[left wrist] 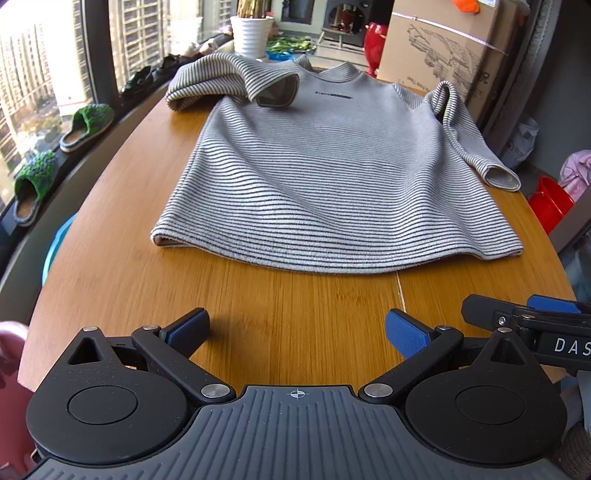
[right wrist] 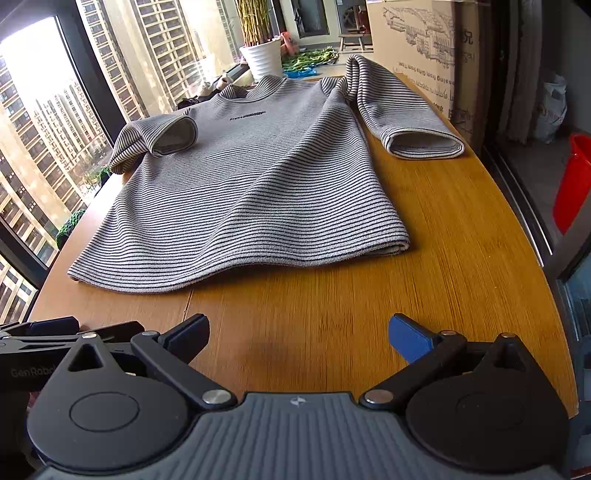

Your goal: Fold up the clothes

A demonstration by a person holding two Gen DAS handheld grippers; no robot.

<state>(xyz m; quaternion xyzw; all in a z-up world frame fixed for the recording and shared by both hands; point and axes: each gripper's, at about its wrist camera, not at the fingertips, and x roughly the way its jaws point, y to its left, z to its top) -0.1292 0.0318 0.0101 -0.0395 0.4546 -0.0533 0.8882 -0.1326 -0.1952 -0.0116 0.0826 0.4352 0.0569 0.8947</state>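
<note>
Bright room beside tall windows looking onto apartment towers; wooden table in the middle, bare along its near edge. Spread flat across the table, front up and collar at the far end: a grey striped long-sleeved shirt, hem nearest the cameras and slightly rippled. One sleeve doubled back over the chest on the window side, cuff gaping; the other sleeve bent down along the table's opposite side, cuff open on the wood. Behind the collar, a white ribbed plant pot, a large cardboard box and a red vase. Green slippers lined up on the window ledge. Left gripper low over bare wood short of the hem, blue-padded tongs spread wide, nothing between them. Right gripper just beside it, likewise wide apart and empty, clear of the cloth.
</note>
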